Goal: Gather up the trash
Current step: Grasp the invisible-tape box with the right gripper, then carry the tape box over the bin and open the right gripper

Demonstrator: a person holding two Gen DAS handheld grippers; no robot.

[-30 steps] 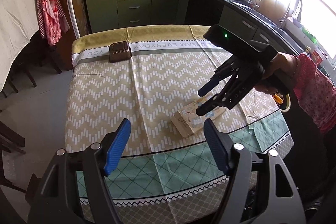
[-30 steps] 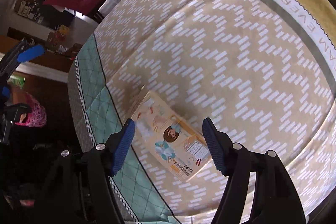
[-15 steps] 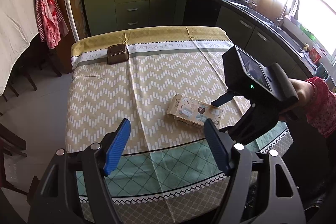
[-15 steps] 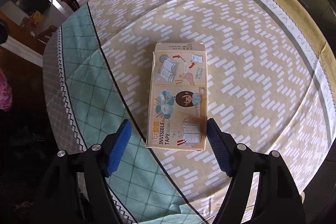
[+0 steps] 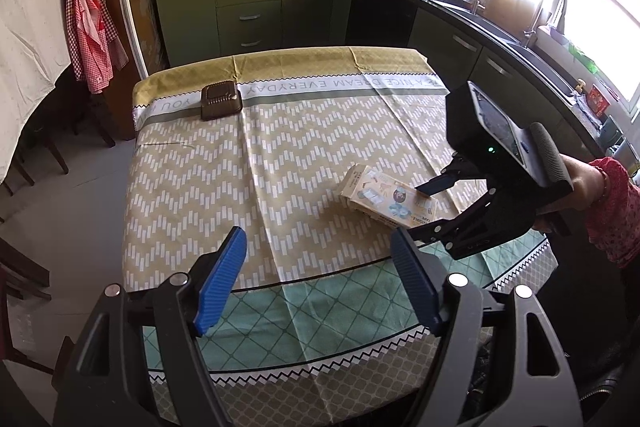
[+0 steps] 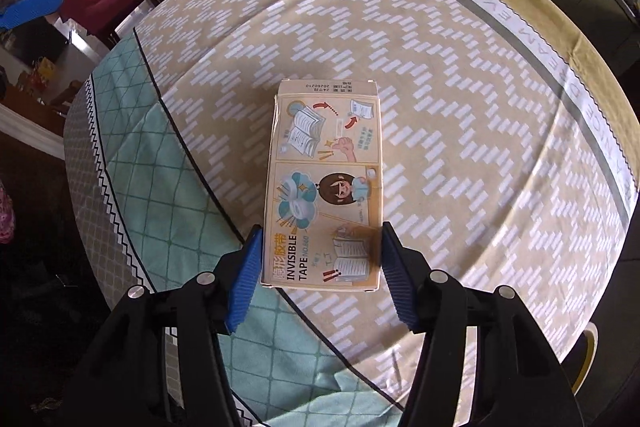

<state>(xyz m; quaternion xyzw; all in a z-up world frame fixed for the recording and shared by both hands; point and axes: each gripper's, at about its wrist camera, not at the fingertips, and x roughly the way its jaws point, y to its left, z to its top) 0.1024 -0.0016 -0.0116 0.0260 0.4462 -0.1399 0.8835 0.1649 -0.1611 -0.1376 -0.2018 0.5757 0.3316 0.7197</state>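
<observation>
We have the right gripper [image 6: 320, 267] straddling the near end of the tape box [image 6: 326, 183] on the tablecloth [image 6: 460, 107], pads beside both long sides, not visibly clamped. Close squarely, then lift. Left gripper [image 5: 320, 279] spread wide, empty

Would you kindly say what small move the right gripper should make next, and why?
Probably close the right gripper a little further. Its jaws straddle the near end of the tape box, which lies flat on the tablecloth, pads about touching its sides; a firm hold should come before lifting.
</observation>
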